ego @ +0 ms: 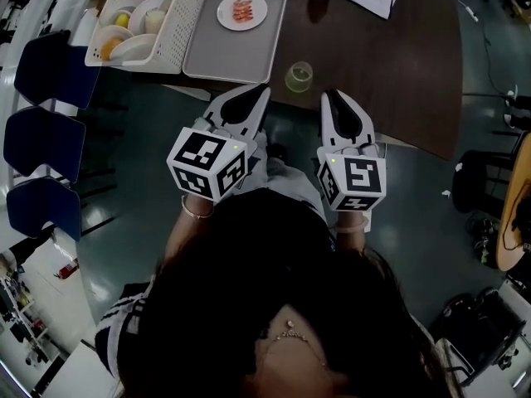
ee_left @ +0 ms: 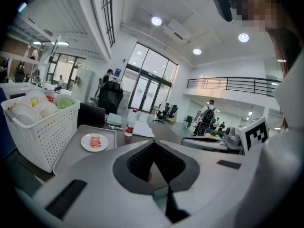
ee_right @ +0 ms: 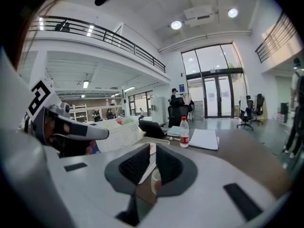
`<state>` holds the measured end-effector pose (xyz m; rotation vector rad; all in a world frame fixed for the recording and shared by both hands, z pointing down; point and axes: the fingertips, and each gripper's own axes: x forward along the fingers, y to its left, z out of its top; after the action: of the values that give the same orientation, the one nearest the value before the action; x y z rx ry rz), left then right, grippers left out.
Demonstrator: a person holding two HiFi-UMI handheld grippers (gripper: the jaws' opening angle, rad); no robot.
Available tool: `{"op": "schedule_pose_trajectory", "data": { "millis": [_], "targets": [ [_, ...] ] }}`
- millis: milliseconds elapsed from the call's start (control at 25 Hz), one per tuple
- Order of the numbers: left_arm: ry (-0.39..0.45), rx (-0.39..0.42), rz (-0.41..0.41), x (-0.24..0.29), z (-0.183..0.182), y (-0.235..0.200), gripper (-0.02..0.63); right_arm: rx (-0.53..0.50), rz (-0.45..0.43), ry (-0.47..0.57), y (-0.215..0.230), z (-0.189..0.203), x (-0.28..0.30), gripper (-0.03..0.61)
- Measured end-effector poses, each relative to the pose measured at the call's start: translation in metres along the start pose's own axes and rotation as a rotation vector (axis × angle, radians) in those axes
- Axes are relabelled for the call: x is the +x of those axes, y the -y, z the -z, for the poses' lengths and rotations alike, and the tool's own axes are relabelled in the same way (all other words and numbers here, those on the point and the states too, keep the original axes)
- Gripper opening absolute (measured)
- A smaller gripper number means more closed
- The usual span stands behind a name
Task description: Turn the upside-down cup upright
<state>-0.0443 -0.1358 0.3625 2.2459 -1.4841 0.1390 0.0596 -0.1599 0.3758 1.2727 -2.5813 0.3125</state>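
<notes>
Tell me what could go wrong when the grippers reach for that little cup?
1. The cup sits near the table's front edge, so a bump might knock it to the floor.
2. The left gripper and right gripper are both shut and empty; if the jaws do not open first, they would probably just push the cup.
3. The tray with its plate of food is close beside the cup, so a sliding cup could hit it.

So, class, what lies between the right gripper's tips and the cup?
Nothing: in the head view, only bare brown tabletop separates the right gripper from the cup.
</notes>
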Motion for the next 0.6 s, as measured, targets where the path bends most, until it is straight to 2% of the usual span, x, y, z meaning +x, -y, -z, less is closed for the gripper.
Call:
{"op": "schedule_pose_trajectory", "data": {
  "millis": [80, 200, 600],
  "targets": [
    [-0.008, -0.002, 0.002, 0.005, -0.001, -0.007, 0.002, -0.003, 0.002, -0.011, 0.002, 0.004, 0.010, 0.029],
    [-0.016, 0.000, 0.013, 0.014, -0.006, -0.016, 0.002, 0.006, -0.010, -0.027, 0.003, 0.010, 0.029, 0.094],
    [-0.038, 0.002, 0.047, 0.041, -0.022, -0.045, 0.002, 0.016, -0.015, -0.119, 0.010, 0.051, 0.087, 0.246]
  ]
}}
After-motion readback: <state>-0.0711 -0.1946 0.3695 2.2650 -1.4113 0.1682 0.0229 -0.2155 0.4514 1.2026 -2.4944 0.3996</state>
